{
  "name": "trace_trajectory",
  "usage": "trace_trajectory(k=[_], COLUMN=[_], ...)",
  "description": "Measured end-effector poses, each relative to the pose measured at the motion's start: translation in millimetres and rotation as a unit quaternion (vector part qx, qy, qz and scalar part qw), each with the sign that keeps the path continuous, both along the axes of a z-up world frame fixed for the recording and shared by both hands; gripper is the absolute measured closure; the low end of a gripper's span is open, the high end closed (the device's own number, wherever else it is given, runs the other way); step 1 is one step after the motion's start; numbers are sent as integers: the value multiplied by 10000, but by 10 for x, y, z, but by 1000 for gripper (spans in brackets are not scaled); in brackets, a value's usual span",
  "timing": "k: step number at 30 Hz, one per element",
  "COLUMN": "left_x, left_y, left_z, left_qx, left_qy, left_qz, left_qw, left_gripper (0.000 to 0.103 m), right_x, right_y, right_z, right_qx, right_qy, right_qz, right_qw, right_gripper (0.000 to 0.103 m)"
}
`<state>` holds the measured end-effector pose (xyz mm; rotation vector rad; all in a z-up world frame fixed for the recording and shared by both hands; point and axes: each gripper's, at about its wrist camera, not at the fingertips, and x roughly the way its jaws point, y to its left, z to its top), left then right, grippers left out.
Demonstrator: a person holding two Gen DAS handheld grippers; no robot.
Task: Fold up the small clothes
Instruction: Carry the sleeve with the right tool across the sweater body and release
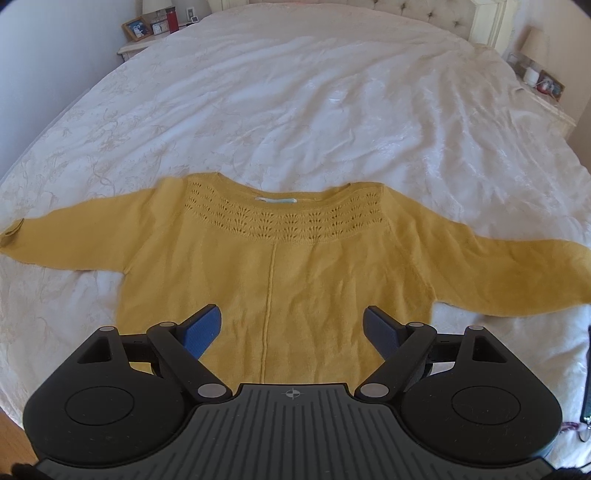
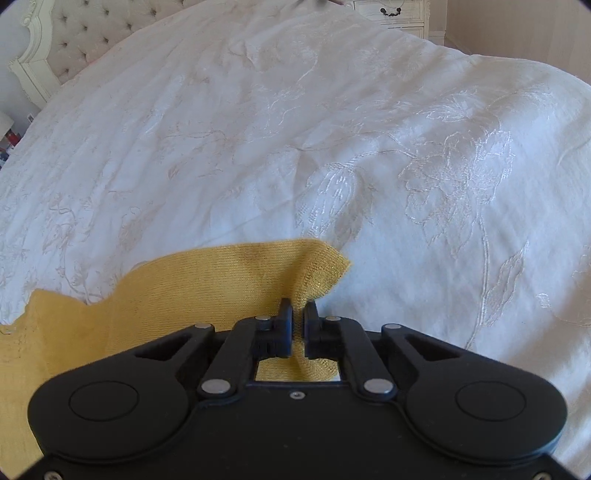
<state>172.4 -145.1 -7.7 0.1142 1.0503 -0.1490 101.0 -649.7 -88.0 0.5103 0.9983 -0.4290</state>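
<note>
A mustard-yellow knitted sweater [image 1: 303,273] lies flat on the white bedspread [image 1: 295,110], neckline away from me, both sleeves spread out sideways. My left gripper [image 1: 291,328] is open and empty, hovering over the sweater's lower middle near its hem, blue pads wide apart. My right gripper [image 2: 298,317] is shut on the end of the sweater's right sleeve [image 2: 258,280], pinching a fold of yellow knit that rises a little off the bedspread [image 2: 406,184]. The right gripper does not show in the left wrist view.
A tufted headboard [image 1: 436,14] stands at the far end of the bed. A nightstand with frames and a lamp [image 1: 147,29] is at the far left, another [image 1: 543,81] at the far right. A white dresser [image 2: 391,14] stands beyond the bed.
</note>
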Motion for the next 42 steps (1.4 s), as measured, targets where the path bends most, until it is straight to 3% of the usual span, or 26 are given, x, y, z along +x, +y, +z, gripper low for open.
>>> trace_trajectory(k=[4, 8, 13, 18, 25, 31, 40, 42], left_x=[54, 135, 271, 389, 549, 608, 742, 780], left_y=[165, 429, 853, 1277, 1874, 2233, 2481, 2494], left_z=[-70, -156, -220, -274, -364, -447, -547, -569], left_qx=[-29, -76, -50, 63, 54, 91, 94, 94], left_qy=[11, 94, 151, 118, 232, 419, 587, 602], left_qz=[-50, -114, -137, -153, 72, 179, 174, 131], left_qw=[10000, 9999, 9998, 9998, 9997, 9989, 9981, 9981], left_gripper=[19, 19, 19, 19, 19, 19, 19, 19], right_x=[40, 127, 521, 1000, 1736, 2179, 2266, 2216], right_y=[195, 574, 1338, 2214, 3573, 4682, 5569, 5619], right_z=[275, 699, 1197, 1394, 1192, 726, 11, -49], right_qx=[-191, -197, -18, 351, 1135, 1496, 1443, 1448], right_qy=[-119, -515, -1092, -1551, -1794, -1574, -657, -607], right_qz=[13, 129, 750, 1342, 2353, 3027, 3688, 3790], right_qw=[9997, 9984, 9912, 9781, 9484, 9280, 9159, 9120], right_gripper=[92, 92, 92, 92, 92, 92, 91, 81])
